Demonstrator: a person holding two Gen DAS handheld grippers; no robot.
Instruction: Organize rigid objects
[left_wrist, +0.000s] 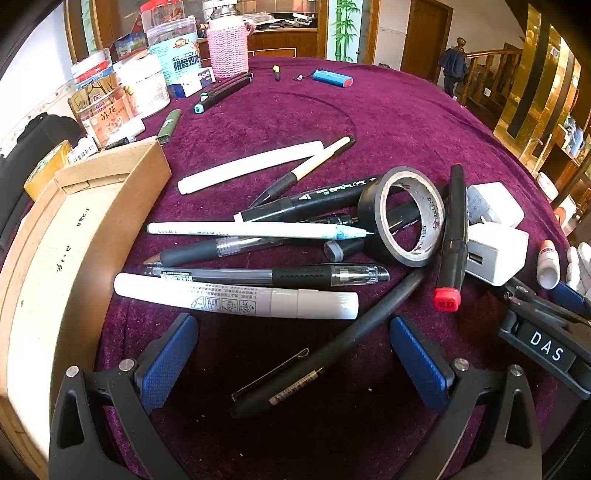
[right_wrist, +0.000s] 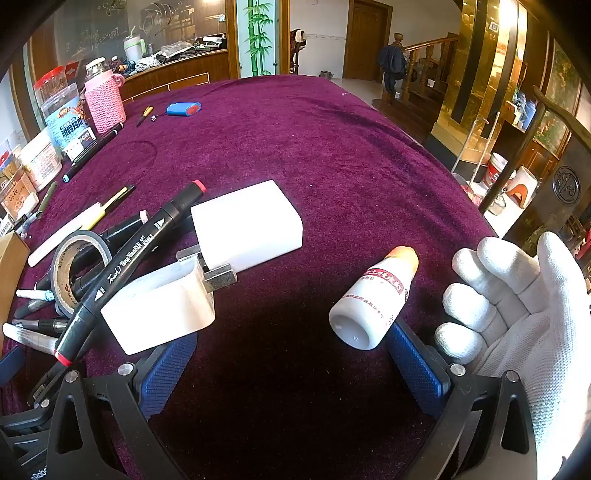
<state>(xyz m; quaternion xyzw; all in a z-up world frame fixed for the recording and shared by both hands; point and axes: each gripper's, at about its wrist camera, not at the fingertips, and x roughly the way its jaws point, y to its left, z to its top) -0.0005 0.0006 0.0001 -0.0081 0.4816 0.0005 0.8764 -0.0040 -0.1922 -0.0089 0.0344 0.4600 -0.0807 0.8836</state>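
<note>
The left claw (left_wrist: 293, 363) tilts steeply down, spread wide over a black pen (left_wrist: 325, 347) in the pile beside the cardboard box (left_wrist: 74, 236). The right claw (right_wrist: 293, 365), also spread and empty, angles down between a white charger (right_wrist: 162, 306) and a small bottle (right_wrist: 373, 299) on the purple surface (right_wrist: 332, 147); a gloved hand (right_wrist: 517, 302) is alongside.

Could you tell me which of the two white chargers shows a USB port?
The nearer white charger; its port faces the camera, while the farther charger shows none.
</note>
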